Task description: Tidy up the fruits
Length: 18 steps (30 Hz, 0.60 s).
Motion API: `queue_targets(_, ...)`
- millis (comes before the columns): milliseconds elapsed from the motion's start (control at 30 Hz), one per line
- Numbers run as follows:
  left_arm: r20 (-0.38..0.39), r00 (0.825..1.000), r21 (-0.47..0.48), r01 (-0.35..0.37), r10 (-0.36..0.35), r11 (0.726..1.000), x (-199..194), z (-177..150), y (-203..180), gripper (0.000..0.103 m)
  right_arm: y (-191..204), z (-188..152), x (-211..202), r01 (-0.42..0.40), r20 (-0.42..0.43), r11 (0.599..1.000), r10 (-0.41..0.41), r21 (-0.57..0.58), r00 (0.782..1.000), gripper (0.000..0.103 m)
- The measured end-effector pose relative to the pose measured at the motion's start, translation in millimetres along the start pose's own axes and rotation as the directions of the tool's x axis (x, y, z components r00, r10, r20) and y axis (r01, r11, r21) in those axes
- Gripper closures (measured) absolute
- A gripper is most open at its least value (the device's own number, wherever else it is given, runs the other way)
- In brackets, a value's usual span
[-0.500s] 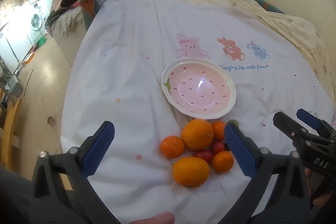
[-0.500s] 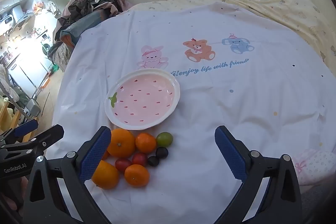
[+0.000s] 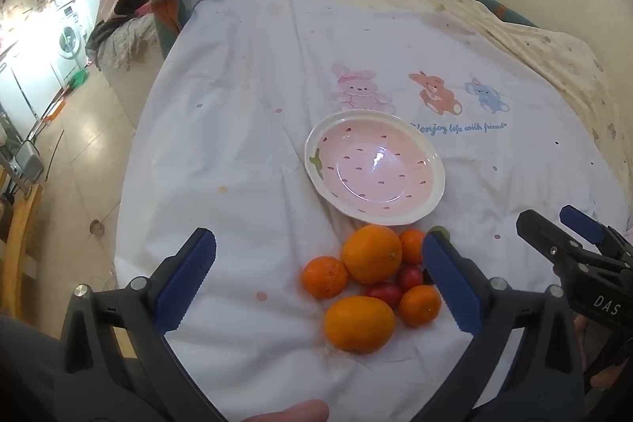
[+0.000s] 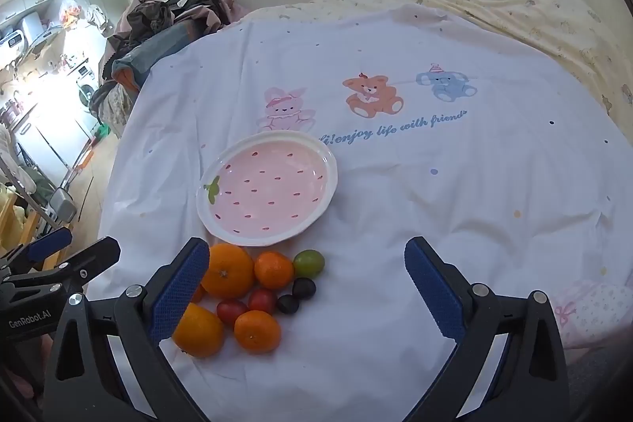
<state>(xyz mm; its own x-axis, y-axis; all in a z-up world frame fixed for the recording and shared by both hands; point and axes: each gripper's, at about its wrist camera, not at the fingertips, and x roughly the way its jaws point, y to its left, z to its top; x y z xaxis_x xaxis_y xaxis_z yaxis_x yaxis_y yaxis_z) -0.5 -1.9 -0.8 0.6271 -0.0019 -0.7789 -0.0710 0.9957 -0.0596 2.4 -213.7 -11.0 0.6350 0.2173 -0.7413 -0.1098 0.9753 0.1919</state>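
Both sets of jaws are wide apart and hold nothing. They hang above the bed, and I think they are getting ready to pick up fruit.

The left gripper [image 3: 316, 283] has most of the fruit pile [image 3: 372, 287] lying between its jaws. The nearest big orange [image 3: 359, 324] sits just ahead of them. A small orange [image 3: 324, 276] and a second big orange [image 3: 372, 259] lie a little farther on. The right-hand jaw covers part of the pile, so the green fruit [image 3: 442, 231] only peeks out behind it.

The right gripper [image 4: 306, 287] is off to one side. The fruit lies by its left-hand jaw, which hides part of two oranges. From here the green fruit, two red tomatoes [image 4: 247, 305] and two dark little fruits [image 4: 296, 296] show well. I cannot tell what the dark ones are.

Just past the pile sits the pink strawberry plate [image 3: 429, 208], with nothing in it. It is right beside the fruit, so I think the fruit will go there with a short move.

Farther on, the white sheet [image 4: 435, 224] has a bunny, a bear and an elephant on it. The floor and the piled clothes at the far left are blurry and bent by the lens.
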Motion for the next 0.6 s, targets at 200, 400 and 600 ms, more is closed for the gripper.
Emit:
queue_targets(200, 0.0, 1.0, -0.006, 0.002, -0.002, 1.0, -1.5, -0.1, 1.5, 0.0, 1.3, 0.6, -0.1, 0.005, -0.001, 1.0, -0.005, -0.001, 1.0, 0.002)
queue_targets(400, 0.0, 1.0, -0.006, 0.001, -0.001, 1.0, -1.6, -0.1, 1.2, 0.0, 1.2, 0.2, 0.2, 0.005, 0.0, 1.0, -0.005, -0.001, 1.0, 0.002)
queue_targets(600, 0.0, 1.0, -0.007, 0.001, -0.001, 1.0, -1.3, 0.2, 1.2, 0.0, 0.7, 0.4, 0.2, 0.005, 0.0, 1.0, -0.005, 0.0, 1.0, 0.002)
